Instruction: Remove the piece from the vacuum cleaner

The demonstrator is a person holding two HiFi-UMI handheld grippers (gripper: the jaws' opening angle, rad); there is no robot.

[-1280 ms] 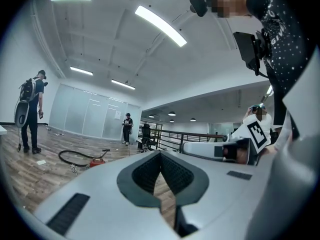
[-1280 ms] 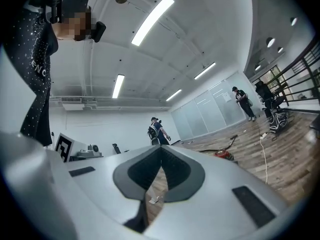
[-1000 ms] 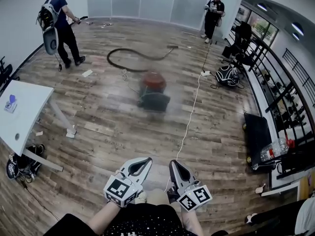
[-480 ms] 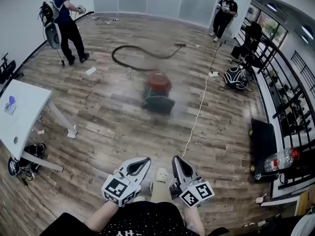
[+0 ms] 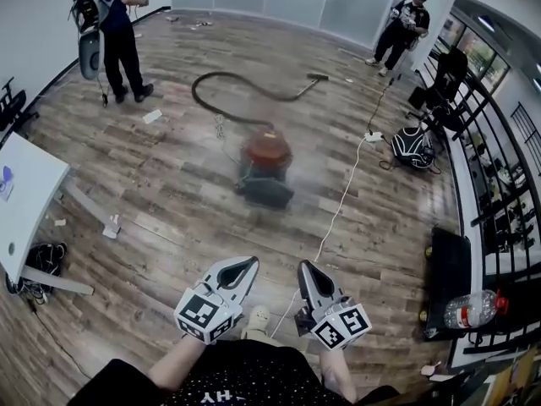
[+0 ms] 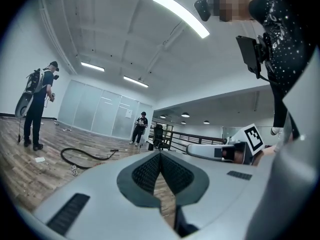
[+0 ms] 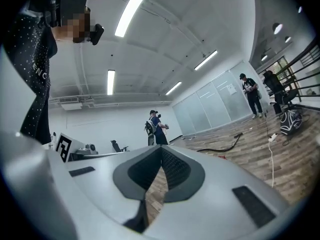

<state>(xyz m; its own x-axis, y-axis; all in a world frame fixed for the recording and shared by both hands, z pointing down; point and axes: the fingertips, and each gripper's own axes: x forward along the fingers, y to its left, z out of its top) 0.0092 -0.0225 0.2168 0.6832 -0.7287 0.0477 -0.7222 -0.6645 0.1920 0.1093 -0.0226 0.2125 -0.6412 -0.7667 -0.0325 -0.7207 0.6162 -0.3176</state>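
A red and grey canister vacuum cleaner (image 5: 265,170) stands on the wood floor in the middle of the head view, blurred. Its black hose (image 5: 221,81) curls away behind it to a nozzle (image 5: 318,77); the hose (image 6: 82,155) also shows in the left gripper view. My left gripper (image 5: 249,263) and right gripper (image 5: 302,265) are held low and close to my body, well short of the vacuum cleaner. Both are shut with nothing between the pads (image 6: 150,171) (image 7: 167,166).
A white cable (image 5: 338,210) runs along the floor right of the vacuum cleaner. A white table (image 5: 21,201) stands at the left, shoes (image 5: 38,265) under it. Two people (image 5: 110,24) (image 5: 404,25) stand far off. A black railing (image 5: 499,201), bags (image 5: 414,152) and a bottle (image 5: 473,309) line the right.
The head view has moved forward, so the vacuum cleaner lies a little nearer. Both grippers keep their place and stay shut. The person at the far left has stepped away.
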